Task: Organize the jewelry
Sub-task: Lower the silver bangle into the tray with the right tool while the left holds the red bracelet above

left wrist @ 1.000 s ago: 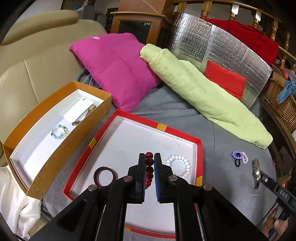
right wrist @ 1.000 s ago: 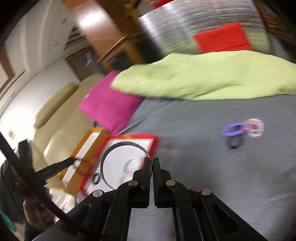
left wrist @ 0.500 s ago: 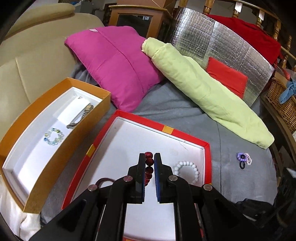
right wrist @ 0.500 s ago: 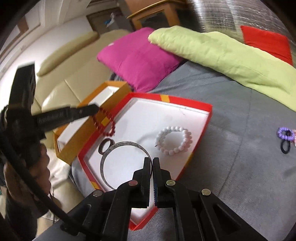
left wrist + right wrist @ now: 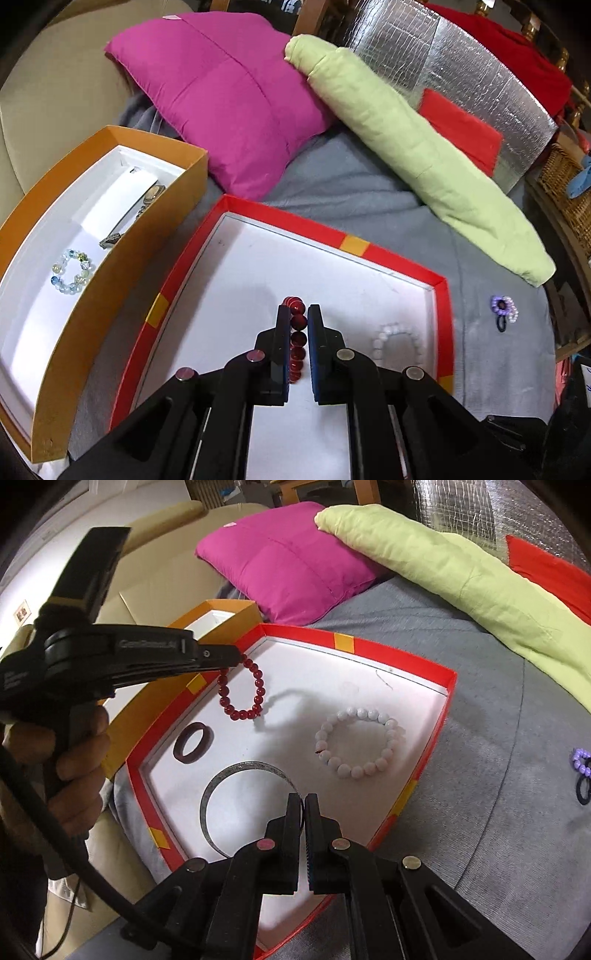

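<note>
Bangles [image 5: 242, 805], white bracelet [image 5: 360, 742] inside red tray [image 5: 430, 775].

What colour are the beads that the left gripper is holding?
Dark red. The bracelet hangs from the left gripper, clearest in the right wrist view.

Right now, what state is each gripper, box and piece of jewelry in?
left gripper: shut on red bead bracelet, dangling over red box
right gripper: shut on metal bangle
white bead bracelet: lying in red box
dark ring: lying in red box
orange box: open
</note>
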A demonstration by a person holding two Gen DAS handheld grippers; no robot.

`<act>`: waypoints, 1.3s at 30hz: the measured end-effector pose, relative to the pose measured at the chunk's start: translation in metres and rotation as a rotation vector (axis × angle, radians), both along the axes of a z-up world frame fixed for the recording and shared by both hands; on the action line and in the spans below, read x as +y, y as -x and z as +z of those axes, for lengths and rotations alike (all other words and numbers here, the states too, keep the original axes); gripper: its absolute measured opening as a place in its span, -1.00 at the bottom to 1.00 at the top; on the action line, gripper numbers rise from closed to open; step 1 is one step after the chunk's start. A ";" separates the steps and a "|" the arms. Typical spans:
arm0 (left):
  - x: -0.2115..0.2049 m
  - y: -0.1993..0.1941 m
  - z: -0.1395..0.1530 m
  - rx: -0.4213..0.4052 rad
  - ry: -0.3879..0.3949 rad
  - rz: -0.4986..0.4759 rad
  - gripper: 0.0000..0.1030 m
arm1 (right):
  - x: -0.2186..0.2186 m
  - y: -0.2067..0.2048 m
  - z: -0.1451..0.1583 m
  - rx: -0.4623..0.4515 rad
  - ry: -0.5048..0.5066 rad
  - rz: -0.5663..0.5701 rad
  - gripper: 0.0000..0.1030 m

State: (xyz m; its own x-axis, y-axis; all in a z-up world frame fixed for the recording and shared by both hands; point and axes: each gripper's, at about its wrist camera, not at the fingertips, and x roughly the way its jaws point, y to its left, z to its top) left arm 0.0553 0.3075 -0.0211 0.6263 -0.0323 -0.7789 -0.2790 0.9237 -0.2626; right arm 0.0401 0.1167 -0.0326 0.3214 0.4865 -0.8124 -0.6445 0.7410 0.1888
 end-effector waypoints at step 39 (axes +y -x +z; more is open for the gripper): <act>0.000 -0.010 -0.026 0.095 -0.159 0.050 -0.82 | 0.030 0.000 -0.016 -0.019 0.107 0.053 -0.94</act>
State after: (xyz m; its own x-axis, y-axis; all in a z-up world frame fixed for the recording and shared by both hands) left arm 0.0654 0.3071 -0.0471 0.5479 0.1247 -0.8272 -0.3417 0.9359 -0.0852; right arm 0.0406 0.1465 -0.0482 0.3134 0.4140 -0.8546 -0.6858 0.7212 0.0978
